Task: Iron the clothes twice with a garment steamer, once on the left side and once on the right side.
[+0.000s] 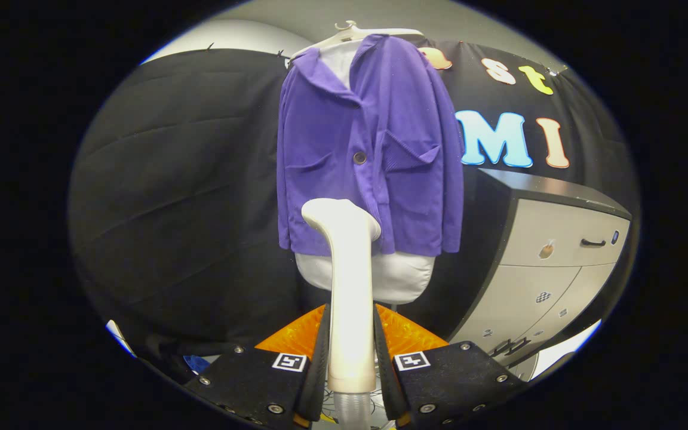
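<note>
A purple jacket [368, 155] hangs on a white hanger [353, 33] over a white mannequin torso [404, 275], straight ahead of the fingers. My gripper [351, 352] is shut on the handle of a white garment steamer [347, 263], which stands upright between the two black fingers [314, 358]. The steamer's head sits in front of the jacket's lower hem, near the middle and slightly to its left side; whether it touches the cloth I cannot tell. A hose leaves the steamer's base below the fingers.
A grey cabinet [553, 263] with a dark top, a drawer handle and doors stands to the right of the mannequin. Black cloth walls close off the back and left. A blue object [196, 363] lies low to the left of the fingers.
</note>
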The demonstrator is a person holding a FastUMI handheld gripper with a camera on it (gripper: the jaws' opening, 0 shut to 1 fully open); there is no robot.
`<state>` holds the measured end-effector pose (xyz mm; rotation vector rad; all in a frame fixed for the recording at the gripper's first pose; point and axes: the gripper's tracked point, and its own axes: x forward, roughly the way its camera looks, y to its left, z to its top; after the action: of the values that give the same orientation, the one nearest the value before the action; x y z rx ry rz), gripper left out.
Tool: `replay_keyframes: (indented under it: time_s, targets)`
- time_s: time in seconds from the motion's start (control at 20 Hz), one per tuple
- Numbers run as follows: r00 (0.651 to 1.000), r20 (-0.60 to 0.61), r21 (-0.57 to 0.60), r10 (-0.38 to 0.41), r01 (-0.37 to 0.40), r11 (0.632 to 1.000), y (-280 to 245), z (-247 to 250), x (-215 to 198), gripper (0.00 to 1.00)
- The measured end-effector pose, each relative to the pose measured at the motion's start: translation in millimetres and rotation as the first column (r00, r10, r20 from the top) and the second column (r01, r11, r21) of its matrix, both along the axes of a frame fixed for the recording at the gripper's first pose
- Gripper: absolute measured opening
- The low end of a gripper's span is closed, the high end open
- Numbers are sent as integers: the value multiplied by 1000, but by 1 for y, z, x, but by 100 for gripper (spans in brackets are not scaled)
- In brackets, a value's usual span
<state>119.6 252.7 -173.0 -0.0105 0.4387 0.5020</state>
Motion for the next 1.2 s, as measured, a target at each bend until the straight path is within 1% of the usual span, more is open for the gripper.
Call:
replay_keyframes:
  time_s: [0.15, 0.3, 0.45, 0.6, 0.75, 1.2]
  targets:
    - [997, 69, 41, -46, 43, 998, -31, 40, -5, 39]
    - [991, 111, 80, -73, 65, 995, -61, 68, -12, 39]
    - [988, 132, 96, -84, 72, 993, -88, 86, -25, 39]
    - [984, 148, 118, -96, 79, 990, -111, 101, -38, 39]
    - [979, 163, 153, -124, 99, 983, -131, 117, -46, 39]
    - [964, 171, 190, -204, 171, 967, -175, 131, -60, 39]
